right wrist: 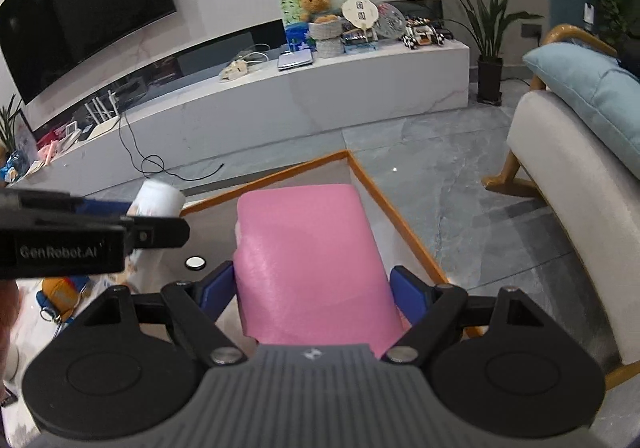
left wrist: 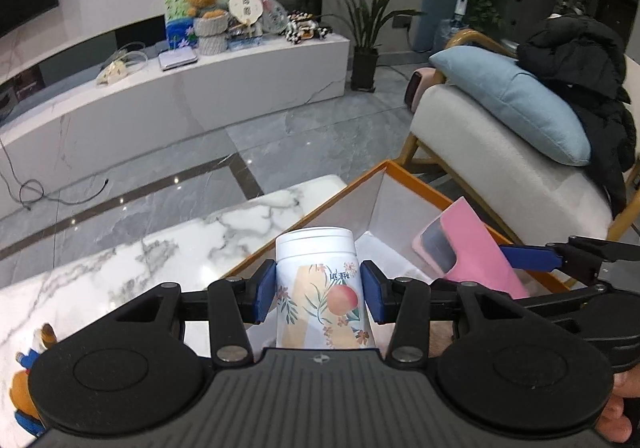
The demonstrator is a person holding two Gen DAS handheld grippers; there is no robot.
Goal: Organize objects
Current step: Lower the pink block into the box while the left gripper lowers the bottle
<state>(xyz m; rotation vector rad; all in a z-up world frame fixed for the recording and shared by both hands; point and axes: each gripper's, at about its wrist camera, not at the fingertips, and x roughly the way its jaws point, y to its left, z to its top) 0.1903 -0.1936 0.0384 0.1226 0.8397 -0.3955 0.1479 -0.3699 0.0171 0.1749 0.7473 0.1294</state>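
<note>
Two handheld grippers carry items over an orange-rimmed box in a living room.

Grey marble floor tiles (left wrist: 168,152) run to a long white media bench (right wrist: 304,96) beneath a wall television (right wrist: 88,4); a cream armchair (left wrist: 492,152) holds a blue cushion (left wrist: 516,100). A white marble table (left wrist: 132,260) bears the box (right wrist: 400,216). The right gripper (right wrist: 316,288) is clamped on a pink case (right wrist: 308,260) above the box; the left gripper (left wrist: 318,292) is clamped on a white floral jar (left wrist: 320,284), upright at the box's edge.

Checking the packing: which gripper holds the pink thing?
The right gripper holds the pink case; the left gripper grips the white peach-printed jar.
</note>
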